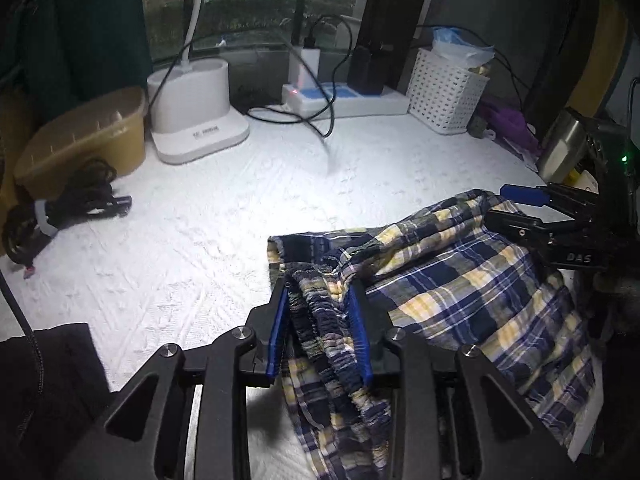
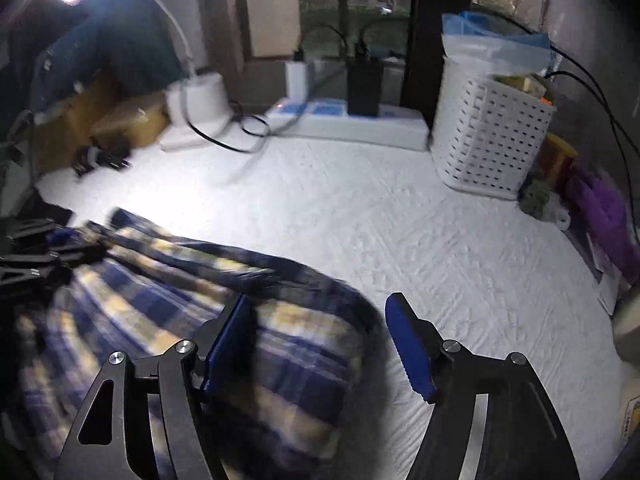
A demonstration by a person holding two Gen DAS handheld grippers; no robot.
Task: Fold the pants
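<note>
The plaid pants (image 1: 440, 280) lie bunched on the white quilted surface (image 1: 224, 224), near its front edge, w/ the gathered elastic waistband (image 1: 324, 320) running up btwn the blue pads of the left gripper (image 1: 320, 332). That gripper is narrow, and its pads look pressed against the ruched band on both sides, so I read it as holding the waistband. The right gripper (image 2: 324, 344) stands wide; cloth sits beside its left pad and partly btwn the pads, but the right pad is over bare surface and nothing is pinched. In the left wrist view it shows at the far corner of the pants, fingers apart. Step in hand, as I judge it: laying the fold down and letting go, left side not yet released. To do it well: keep the band taut and low vs. the surface before opening, so the layers don't slide; open left fully and back out along the fingers, not sideways, since elastic ruching can snag on ribbed pads. The right side should lift clear w/o dragging the top layer. The fabric is light and wrinkly, so smooth it toward the edges after. Mind the black cable (image 1: 320, 116) and white basket (image 1: 448, 92) at the back, well apart for now.
</note>
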